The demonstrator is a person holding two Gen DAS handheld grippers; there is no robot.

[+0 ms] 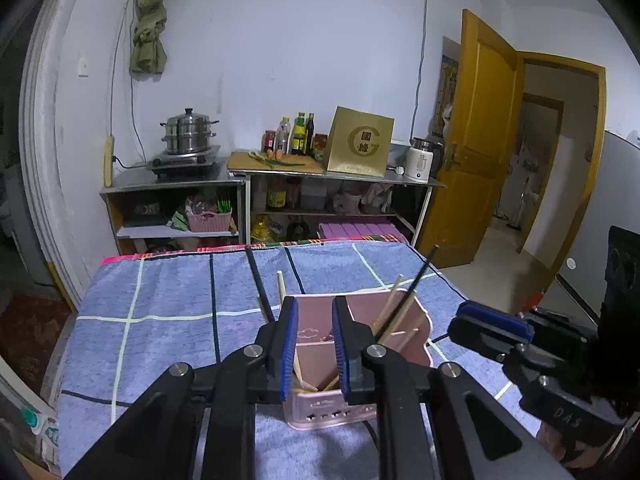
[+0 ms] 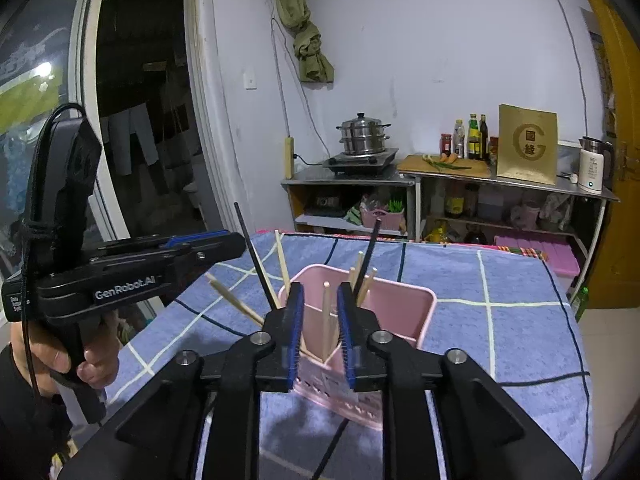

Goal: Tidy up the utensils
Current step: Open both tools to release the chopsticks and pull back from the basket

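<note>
Parted and empty: left gripper [image 1: 315, 342], ribbed blue pads [image 1: 289, 344] above a rectangular pink plastic caddy [image 1: 362, 412] on a blue checked terry cloth [image 1: 160, 312]. Slanting inside, pale wooden chopsticks [image 1: 386, 308] and a slim black one [image 1: 416, 286]. To the right, right gripper [image 2: 319, 334], likewise released, framing one upright wooden chopstick [image 2: 327, 320].

Matt pink plastic holder [image 1: 404, 320], seemingly terry tablecloth [image 1: 160, 300]
</note>
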